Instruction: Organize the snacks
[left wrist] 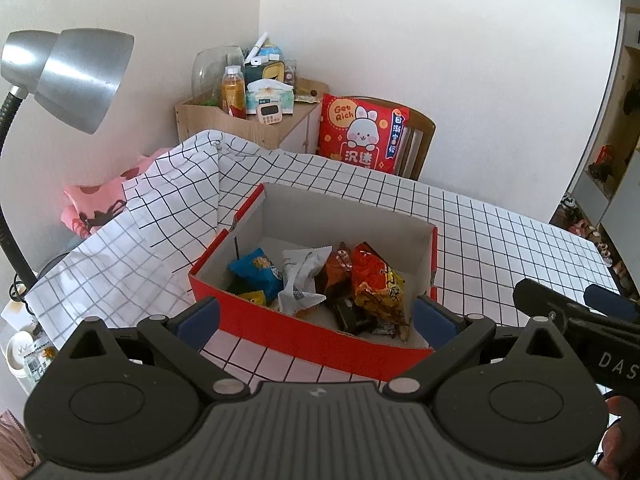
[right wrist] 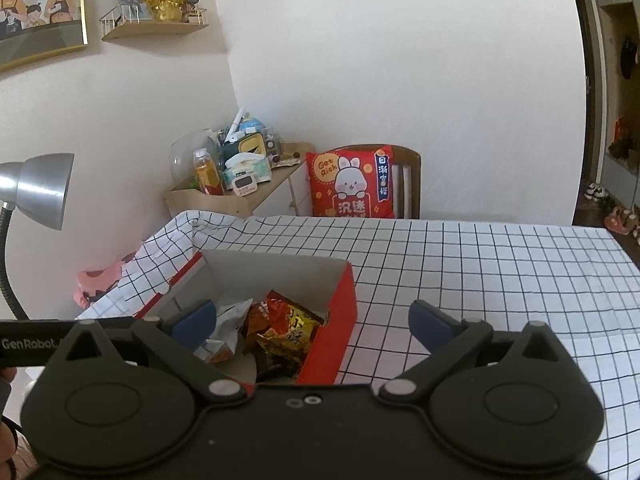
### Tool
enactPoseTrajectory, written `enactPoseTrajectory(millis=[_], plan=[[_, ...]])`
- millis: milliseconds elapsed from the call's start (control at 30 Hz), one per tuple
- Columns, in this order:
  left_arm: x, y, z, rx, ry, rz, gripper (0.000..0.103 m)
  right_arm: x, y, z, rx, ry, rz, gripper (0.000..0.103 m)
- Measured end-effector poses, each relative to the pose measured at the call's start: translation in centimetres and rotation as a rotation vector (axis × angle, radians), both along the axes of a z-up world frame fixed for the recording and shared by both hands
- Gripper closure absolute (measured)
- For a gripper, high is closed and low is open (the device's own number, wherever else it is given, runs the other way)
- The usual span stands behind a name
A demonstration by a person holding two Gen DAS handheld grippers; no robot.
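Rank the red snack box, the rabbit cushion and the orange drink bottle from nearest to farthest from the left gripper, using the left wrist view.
1. Red snack box, just ahead of the left gripper.
2. Rabbit cushion, on the chair beyond the table, right.
3. Orange drink bottle, on the corner cabinet, left; close to the cushion's depth.

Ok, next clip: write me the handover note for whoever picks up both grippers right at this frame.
Left gripper: jaws open, holding nothing, hovering at the near wall of the red box.
Right gripper: jaws open, holding nothing, over the box's near right corner.
Snacks: all visible packets lie loose inside the box, among them a blue packet, a white wrapper and an orange-red bag.
Checked tablecloth: no snack visible on it in either view.
Done: the snacks in view are in the box.
Left: probably only tidying the pile or closing up. Check outside the camera views for strays first.
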State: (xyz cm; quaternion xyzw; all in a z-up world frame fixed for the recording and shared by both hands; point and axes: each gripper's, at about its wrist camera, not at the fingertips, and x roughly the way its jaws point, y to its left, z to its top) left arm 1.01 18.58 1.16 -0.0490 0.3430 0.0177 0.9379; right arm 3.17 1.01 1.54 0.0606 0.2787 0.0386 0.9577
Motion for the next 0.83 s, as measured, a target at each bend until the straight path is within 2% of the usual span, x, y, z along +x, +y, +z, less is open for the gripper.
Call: enactPoseTrajectory(millis=[833], plan=[[0.17,-0.2,-0.24,-0.003,0.02,-0.024,0.0,0.09,-0.6,-0.48,0.021,0.036,-0.028,0.0]])
